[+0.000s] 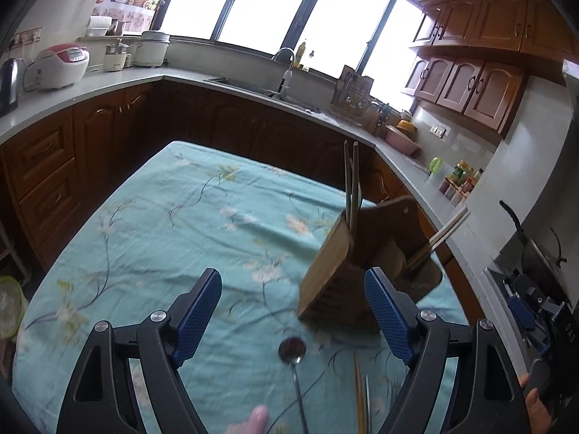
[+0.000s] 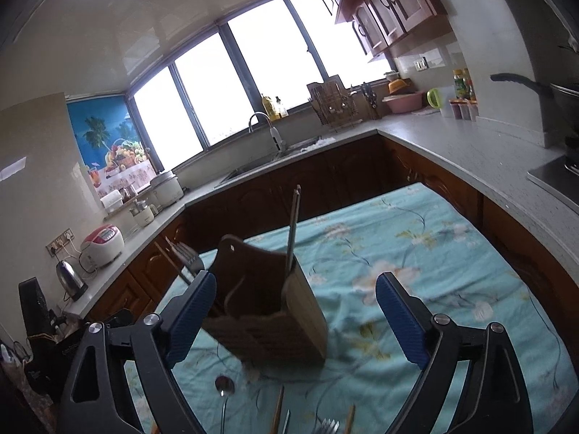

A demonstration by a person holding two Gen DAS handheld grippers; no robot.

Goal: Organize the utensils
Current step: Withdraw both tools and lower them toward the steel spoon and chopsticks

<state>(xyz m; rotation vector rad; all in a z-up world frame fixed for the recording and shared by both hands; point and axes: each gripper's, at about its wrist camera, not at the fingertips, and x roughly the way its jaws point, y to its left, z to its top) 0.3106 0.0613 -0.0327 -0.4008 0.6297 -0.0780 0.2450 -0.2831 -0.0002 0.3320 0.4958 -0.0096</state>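
A wooden utensil holder stands on the teal floral tablecloth, with chopsticks upright in one compartment and more leaning out on its far side. It also shows in the right wrist view, with a fork sticking out at its left. A metal spoon and chopsticks lie on the cloth in front of it. My left gripper is open and empty above the spoon. My right gripper is open and empty, the holder between its fingers' line of sight. Another fork lies at the bottom edge.
Kitchen counters with wooden cabinets wrap around the table. A rice cooker, kettle, sink and tap, dish rack and pink basin stand on them. A stove with a pan is at right.
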